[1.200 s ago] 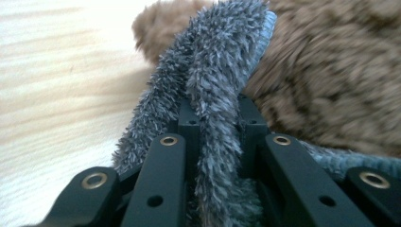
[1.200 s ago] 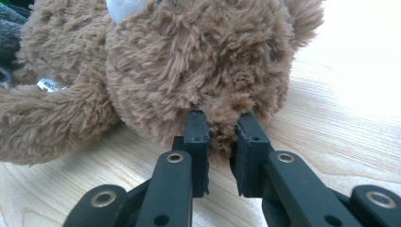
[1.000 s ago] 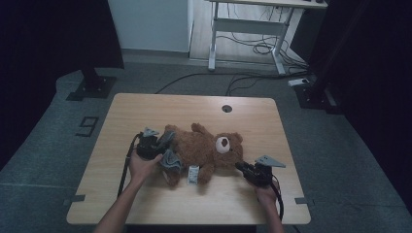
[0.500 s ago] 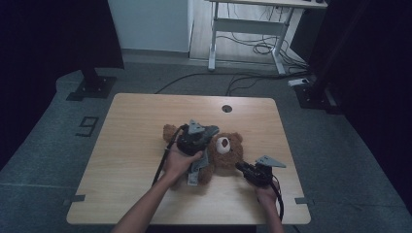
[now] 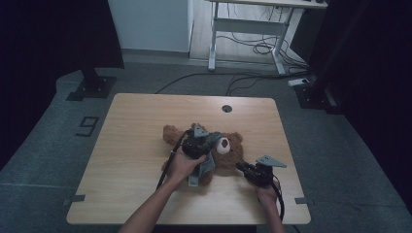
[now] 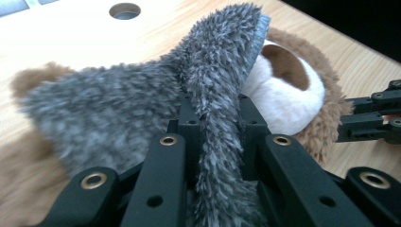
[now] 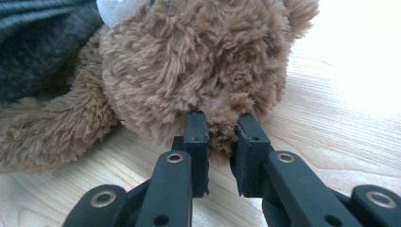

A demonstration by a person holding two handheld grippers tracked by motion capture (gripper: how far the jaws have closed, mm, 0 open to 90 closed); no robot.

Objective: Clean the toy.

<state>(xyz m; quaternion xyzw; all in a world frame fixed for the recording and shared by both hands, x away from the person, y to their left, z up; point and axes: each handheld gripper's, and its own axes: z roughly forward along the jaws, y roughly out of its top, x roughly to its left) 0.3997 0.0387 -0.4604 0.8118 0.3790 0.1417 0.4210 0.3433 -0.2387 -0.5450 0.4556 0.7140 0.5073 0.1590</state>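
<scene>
L gripper (image 5: 210, 140) moved right over 1 bear (image 5: 232, 150), fingers pinching grey cloth (image 6: 213, 109) | R gripper (image 7: 221, 142) pinching bear fur

Your arms are bare to the elbow. Each gripper, left gripper (image 5: 210, 141) and right gripper (image 5: 247, 169), is black, with brass-ringed screw holes, a grey three-cornered plate and a trailing black cable.

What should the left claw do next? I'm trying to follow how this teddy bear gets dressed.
Probably pull the grey fleece garment on toward the teddy bear's head: the left claw pinches its edge beside the muzzle, and the right claw anchors brown fur.
</scene>
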